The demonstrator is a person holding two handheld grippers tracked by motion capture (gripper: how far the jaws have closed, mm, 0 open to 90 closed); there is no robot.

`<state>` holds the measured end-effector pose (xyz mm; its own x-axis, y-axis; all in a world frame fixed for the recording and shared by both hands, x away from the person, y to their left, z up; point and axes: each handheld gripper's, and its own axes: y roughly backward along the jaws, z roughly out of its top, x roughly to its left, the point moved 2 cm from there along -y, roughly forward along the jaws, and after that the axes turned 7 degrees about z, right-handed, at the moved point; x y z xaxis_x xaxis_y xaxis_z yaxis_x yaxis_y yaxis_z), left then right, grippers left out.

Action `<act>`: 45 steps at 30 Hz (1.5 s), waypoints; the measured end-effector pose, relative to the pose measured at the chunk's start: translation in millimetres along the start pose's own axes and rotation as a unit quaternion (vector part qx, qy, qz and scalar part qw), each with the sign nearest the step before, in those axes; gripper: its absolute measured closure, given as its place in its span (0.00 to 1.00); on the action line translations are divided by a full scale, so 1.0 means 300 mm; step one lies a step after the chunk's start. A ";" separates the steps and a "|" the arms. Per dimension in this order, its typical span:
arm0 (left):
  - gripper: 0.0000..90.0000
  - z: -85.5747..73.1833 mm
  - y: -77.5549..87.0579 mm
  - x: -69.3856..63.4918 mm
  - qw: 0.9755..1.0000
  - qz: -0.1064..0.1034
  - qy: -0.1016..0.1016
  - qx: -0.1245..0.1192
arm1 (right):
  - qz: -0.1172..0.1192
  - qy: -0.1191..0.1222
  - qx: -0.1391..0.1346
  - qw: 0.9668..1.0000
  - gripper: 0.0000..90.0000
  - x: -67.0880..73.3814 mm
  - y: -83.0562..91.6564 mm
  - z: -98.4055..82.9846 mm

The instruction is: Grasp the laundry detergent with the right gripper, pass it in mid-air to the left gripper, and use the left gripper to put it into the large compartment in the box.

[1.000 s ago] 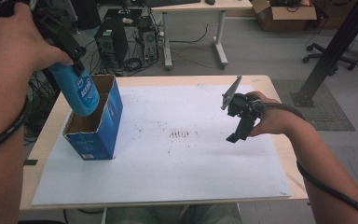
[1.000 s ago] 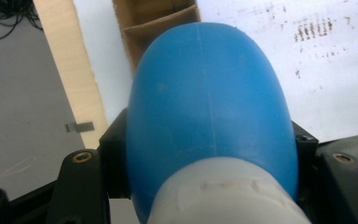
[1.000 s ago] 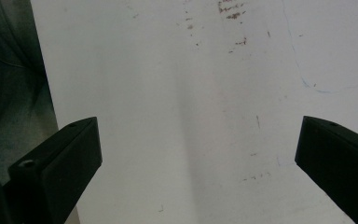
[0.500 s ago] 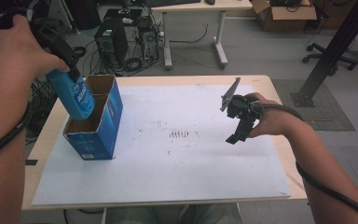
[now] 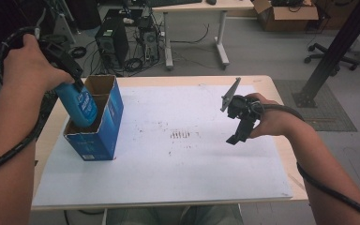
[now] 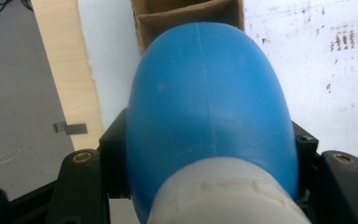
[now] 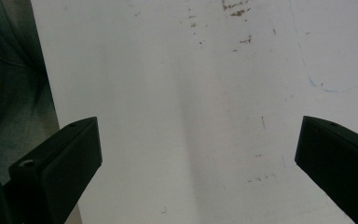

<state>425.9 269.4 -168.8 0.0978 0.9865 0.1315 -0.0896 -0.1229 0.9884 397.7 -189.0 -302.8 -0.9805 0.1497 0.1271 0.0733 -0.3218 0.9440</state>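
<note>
Bottle (image 6: 207, 116) in left tool (image 5: 68, 63), entering box (image 5: 104, 123).

We see a grey floor (image 5: 262, 51), a pale desk (image 5: 201, 7) behind, computer towers (image 5: 107, 40) with cables, a cardboard box (image 5: 286, 9), an office chair (image 5: 328, 49), and a black post (image 5: 337, 47).
</note>
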 end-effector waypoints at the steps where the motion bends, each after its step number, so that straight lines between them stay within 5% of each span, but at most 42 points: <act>1: 0.42 0.001 -0.010 0.000 1.000 0.000 0.001 0.000 | 0.000 -0.001 -0.002 1.000 0.00 0.000 -0.002 0.000; 26: 0.42 0.005 -0.224 -0.025 1.000 -0.002 -0.009 0.021 | 0.005 -0.002 0.001 1.000 0.01 -0.007 -0.022 0.001; 45: 0.42 -0.001 -0.339 -0.060 1.000 -0.004 -0.009 0.027 | 0.005 -0.002 0.002 1.000 0.01 0.001 -0.031 0.000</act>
<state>432.9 264.2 -271.7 0.1156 0.9854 0.1248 -0.0355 -0.1215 0.9920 396.8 -186.0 -311.4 -0.9791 0.1501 0.1369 0.0831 -0.3193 0.9440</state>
